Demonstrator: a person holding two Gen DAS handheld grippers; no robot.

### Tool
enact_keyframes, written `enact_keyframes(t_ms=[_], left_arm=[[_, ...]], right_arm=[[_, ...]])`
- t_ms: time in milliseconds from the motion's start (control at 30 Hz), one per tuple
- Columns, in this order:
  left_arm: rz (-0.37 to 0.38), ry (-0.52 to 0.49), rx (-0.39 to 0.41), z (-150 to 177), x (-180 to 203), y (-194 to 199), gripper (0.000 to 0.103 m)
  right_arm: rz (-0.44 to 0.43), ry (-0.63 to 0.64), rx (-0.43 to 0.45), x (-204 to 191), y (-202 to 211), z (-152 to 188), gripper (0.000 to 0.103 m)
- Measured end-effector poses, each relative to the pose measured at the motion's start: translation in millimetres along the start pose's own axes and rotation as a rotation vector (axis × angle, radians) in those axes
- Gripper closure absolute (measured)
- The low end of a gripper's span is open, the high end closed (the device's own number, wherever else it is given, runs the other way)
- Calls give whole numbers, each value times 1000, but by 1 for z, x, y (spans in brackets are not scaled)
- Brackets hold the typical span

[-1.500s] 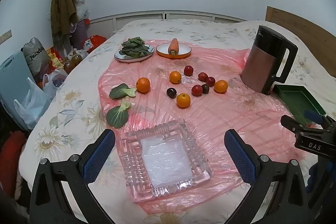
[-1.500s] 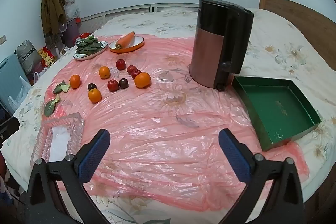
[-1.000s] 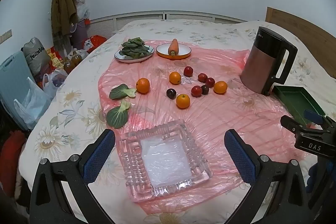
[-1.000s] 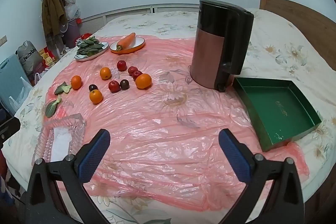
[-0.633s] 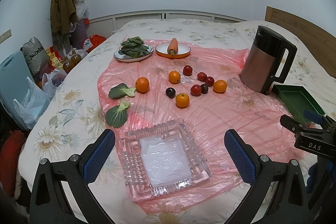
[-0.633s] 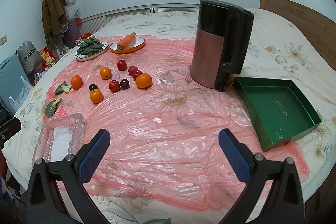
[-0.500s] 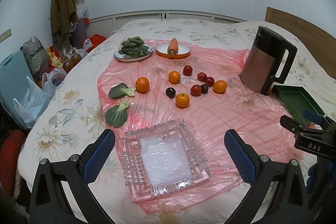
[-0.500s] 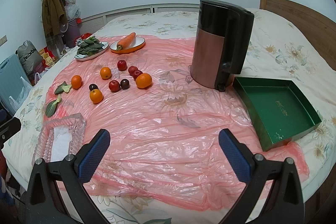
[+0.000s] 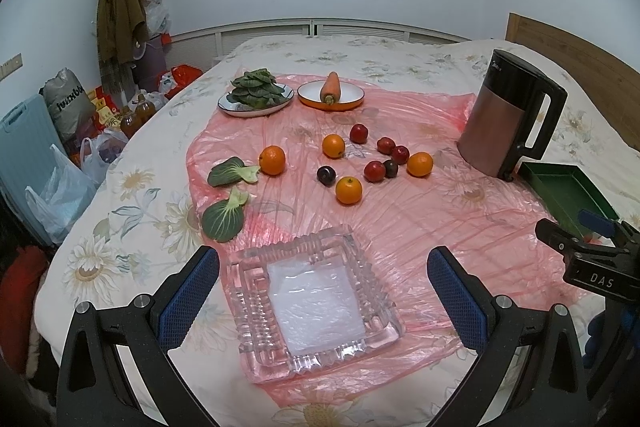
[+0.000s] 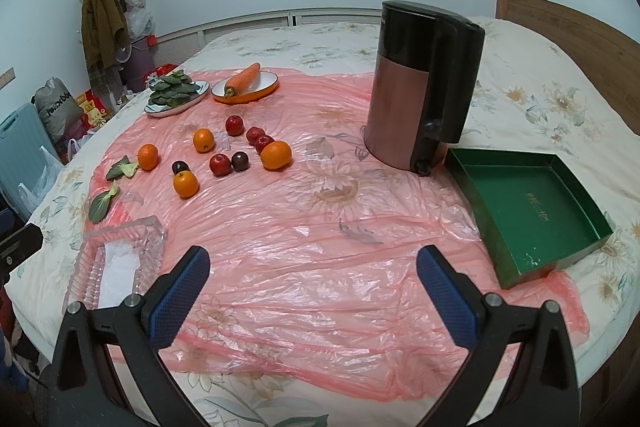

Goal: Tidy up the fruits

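Several oranges, among them one orange (image 9: 348, 190) (image 10: 185, 183), lie with red apples (image 9: 375, 171) (image 10: 220, 164) and dark plums (image 9: 326, 174) (image 10: 240, 161) on a pink plastic sheet (image 9: 400, 211) (image 10: 320, 227) spread over a bed. A clear glass dish (image 9: 312, 303) (image 10: 116, 263) sits nearest me. My left gripper (image 9: 323, 291) hangs open right above that dish, holding nothing. My right gripper (image 10: 313, 285) is open over bare sheet, well short of the fruit. An empty green tray (image 10: 524, 211) (image 9: 564, 195) lies at the right.
A black and copper kettle (image 10: 424, 99) (image 9: 508, 119) stands beside the green tray. At the far side are a plate of greens (image 9: 256, 95) and a carrot on an orange plate (image 9: 331, 94). Two loose green leaves (image 9: 226, 213) lie left of the fruit. Bags clutter the floor at left.
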State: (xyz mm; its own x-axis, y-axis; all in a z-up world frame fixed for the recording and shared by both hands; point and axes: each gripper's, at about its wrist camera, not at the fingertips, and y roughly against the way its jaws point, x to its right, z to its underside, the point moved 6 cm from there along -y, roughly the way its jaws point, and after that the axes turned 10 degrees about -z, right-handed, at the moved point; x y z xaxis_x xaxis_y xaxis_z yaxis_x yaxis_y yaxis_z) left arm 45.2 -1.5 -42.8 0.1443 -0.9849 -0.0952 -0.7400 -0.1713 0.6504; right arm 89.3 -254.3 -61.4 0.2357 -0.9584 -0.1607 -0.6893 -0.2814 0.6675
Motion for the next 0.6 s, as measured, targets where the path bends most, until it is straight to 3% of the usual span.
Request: enact_keyframes(t_ms=[600], left_arm=[[21,23,-26,2,-4,-1,1]], right_arm=[[-1,-8,-3,2,0,2,0]])
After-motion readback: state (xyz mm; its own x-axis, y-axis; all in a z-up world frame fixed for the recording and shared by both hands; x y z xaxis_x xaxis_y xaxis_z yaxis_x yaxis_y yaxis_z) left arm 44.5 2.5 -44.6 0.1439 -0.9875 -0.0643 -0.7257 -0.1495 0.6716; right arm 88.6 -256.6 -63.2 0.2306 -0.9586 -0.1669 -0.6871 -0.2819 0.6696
